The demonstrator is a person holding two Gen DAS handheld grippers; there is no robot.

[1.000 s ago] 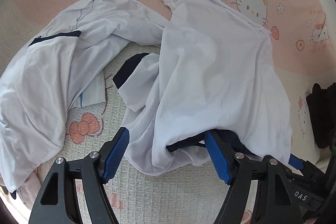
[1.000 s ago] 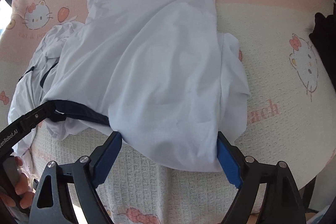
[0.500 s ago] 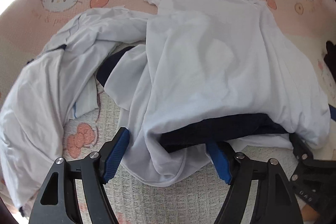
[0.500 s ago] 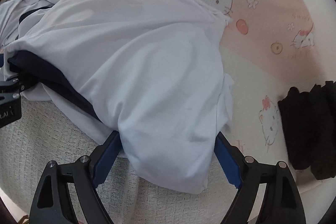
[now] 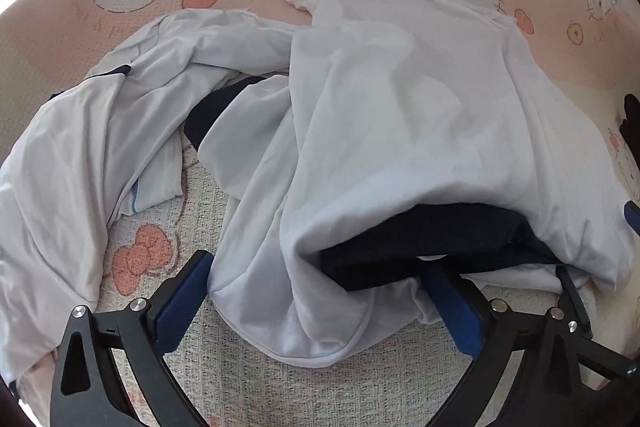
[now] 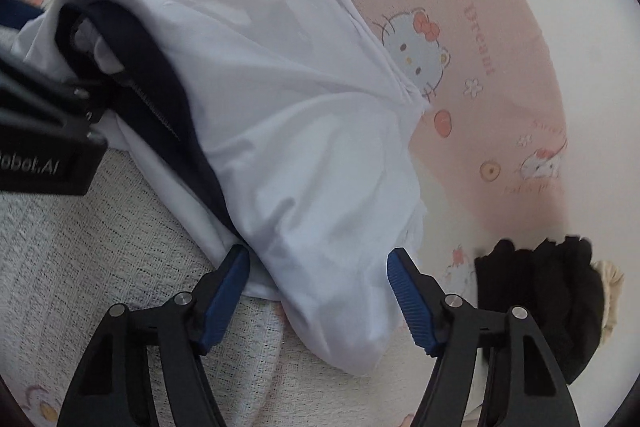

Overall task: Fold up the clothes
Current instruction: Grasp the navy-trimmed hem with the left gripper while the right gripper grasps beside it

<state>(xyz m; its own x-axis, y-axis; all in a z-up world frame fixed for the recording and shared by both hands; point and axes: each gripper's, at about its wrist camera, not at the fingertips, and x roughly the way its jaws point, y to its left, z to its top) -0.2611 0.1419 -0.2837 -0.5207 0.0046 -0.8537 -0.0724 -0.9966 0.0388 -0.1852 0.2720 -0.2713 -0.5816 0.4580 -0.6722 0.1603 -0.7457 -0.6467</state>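
Two white shirts (image 5: 400,115) lie rumpled on the blanket (image 5: 280,387) — the nearer shows a navy collar (image 5: 420,247). Left gripper (image 5: 320,303) has just opened; right gripper's (image 6: 318,291) jaws have been closing, loosely straddling the shirt.

L claw (image 5: 316,301) just opened wider off shirt (image 5: 400,131); R claw (image 6: 318,291) narrowed, rolled.

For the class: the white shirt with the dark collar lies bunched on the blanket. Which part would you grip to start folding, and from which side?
Probably the near hem of the white shirt, beside the dark collar. Come from the near side, low over the blanket: that edge lies free and rounded there, while the far part lies spread flat.
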